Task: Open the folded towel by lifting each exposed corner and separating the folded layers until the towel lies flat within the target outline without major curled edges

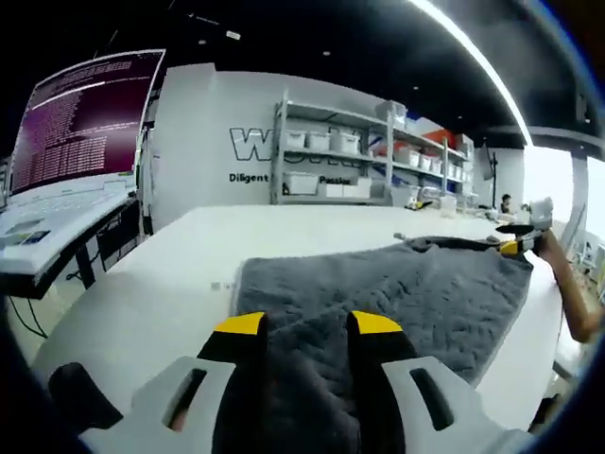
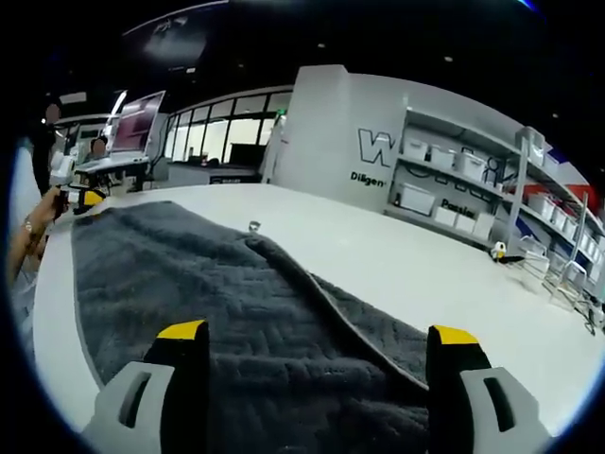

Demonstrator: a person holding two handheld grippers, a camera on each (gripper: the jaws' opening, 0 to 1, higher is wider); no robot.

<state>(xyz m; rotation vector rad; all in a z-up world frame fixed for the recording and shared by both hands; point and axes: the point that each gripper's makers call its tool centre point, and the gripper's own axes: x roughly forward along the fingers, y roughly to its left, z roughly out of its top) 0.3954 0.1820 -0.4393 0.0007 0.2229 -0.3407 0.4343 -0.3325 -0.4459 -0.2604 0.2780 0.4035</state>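
Observation:
A dark grey quilted towel (image 1: 397, 293) lies spread on the white table (image 1: 161, 293). My left gripper (image 1: 308, 326) is at its near edge. The yellow-tipped jaws stand close together with towel cloth bunched between them, shut on it. At the towel's far right corner, a person's hand holds my right gripper (image 1: 518, 244). In the right gripper view the towel (image 2: 189, 274) runs away to the left, with one folded edge crossing it diagonally. My right gripper (image 2: 319, 333) is open, jaws wide apart over the cloth. The left gripper (image 2: 80, 199) shows at the far corner.
A laptop (image 1: 76, 142) with a purple screen stands on a stand at the table's left. Shelves with white bins (image 1: 359, 156) line the back wall. Bare white tabletop (image 2: 406, 255) stretches to the right of the towel. A small object (image 2: 499, 252) lies near the far edge.

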